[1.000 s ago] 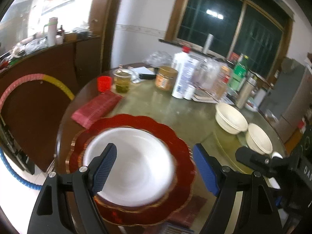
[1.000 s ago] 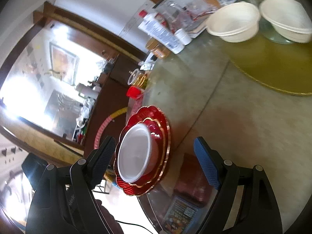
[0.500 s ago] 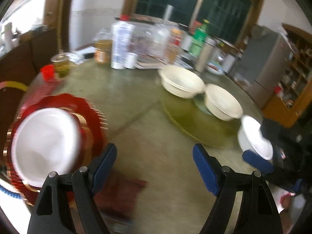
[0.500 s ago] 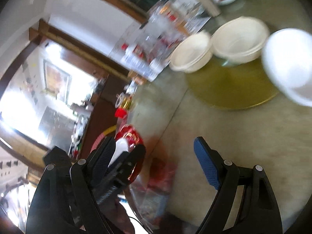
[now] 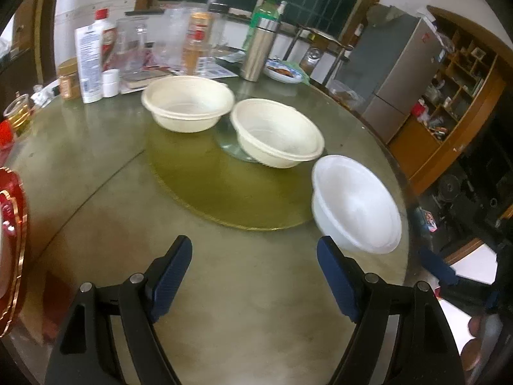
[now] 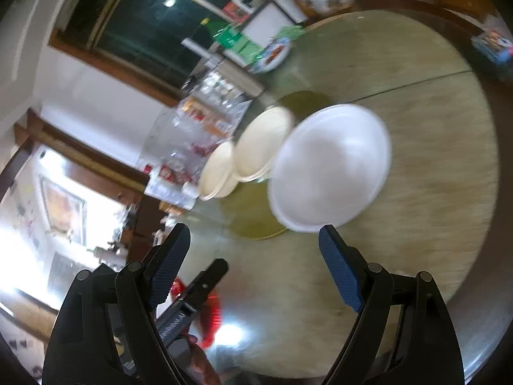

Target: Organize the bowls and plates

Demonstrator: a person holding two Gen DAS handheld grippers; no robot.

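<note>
Hovering over the round table (image 5: 105,192), the left gripper (image 5: 255,272) has its blue-padded fingers spread wide with nothing between them. Right gripper (image 6: 253,256) likewise, fingers well apart and holding nothing, and the picture from that side is blurred. White bowl (image 5: 356,203) sits near the table's right edge, just beyond the left gripper's right finger; in the right wrist view it shows as a pale disc (image 6: 330,166) just ahead of the right fingertip. Two cream bowls (image 5: 189,102) (image 5: 277,136) rest side by side on the green turntable (image 5: 224,186), close together. Red plate (image 5: 11,250), gold-rimmed, peeks in at the far left edge. Bottles (image 5: 91,61) and a steel flask (image 5: 258,49) crowd the far side.
</note>
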